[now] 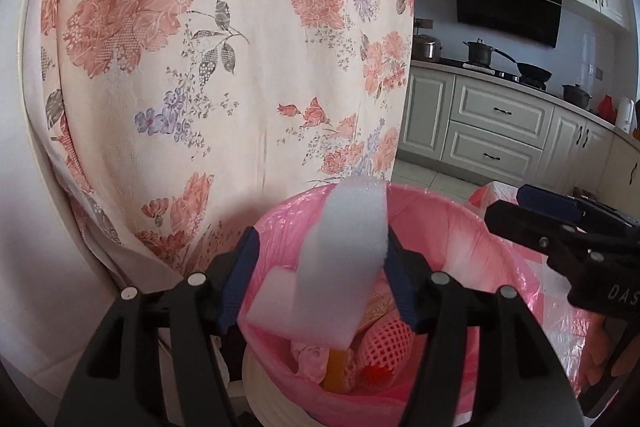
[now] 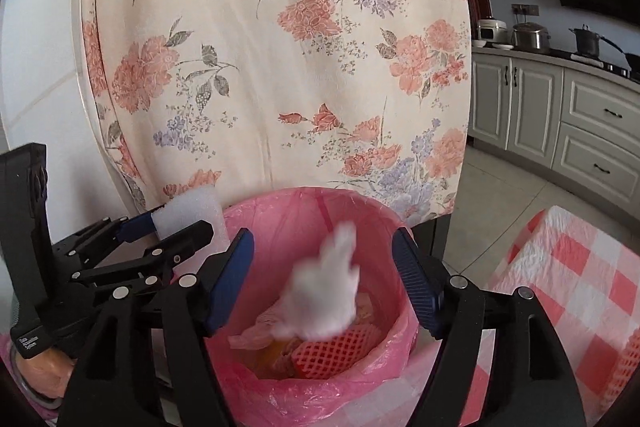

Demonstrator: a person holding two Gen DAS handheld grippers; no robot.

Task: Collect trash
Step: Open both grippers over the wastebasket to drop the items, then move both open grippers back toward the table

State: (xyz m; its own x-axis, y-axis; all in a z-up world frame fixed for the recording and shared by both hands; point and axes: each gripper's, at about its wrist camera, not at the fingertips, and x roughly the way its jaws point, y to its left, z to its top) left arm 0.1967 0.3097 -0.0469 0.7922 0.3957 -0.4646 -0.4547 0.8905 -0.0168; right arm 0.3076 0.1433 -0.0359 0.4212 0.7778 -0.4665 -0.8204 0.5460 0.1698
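Your left gripper (image 1: 318, 279) stands over the bin (image 1: 496, 267), its blue ribbed pads spread; the white foam strip (image 1: 340, 251) hangs between them, touching the right-hand pad, and whether it is still pinched you cannot tell from this view. The right wrist view shows what the left does not: the same foam strip (image 2: 192, 213) seen end-on at the tip of your left gripper (image 2: 168, 231), beside the bin rim. Your right gripper (image 2: 324, 283) has its pads spread wide and empty, and a crumpled white wad (image 2: 326, 299) (blurred, apparently soft tissue) is in the air over the bin (image 2: 240, 227) mouth between them. The bin is round, lined with a thin, glossy pink plastic bag (image 2: 312, 399). Inside lie a pink foam net sleeve (image 2: 340, 351), a crumpled wrapper and something orange. Only the right view shows the red-and-white checked cloth (image 2: 580, 279); both show the floral curtain (image 1: 224, 67) behind.
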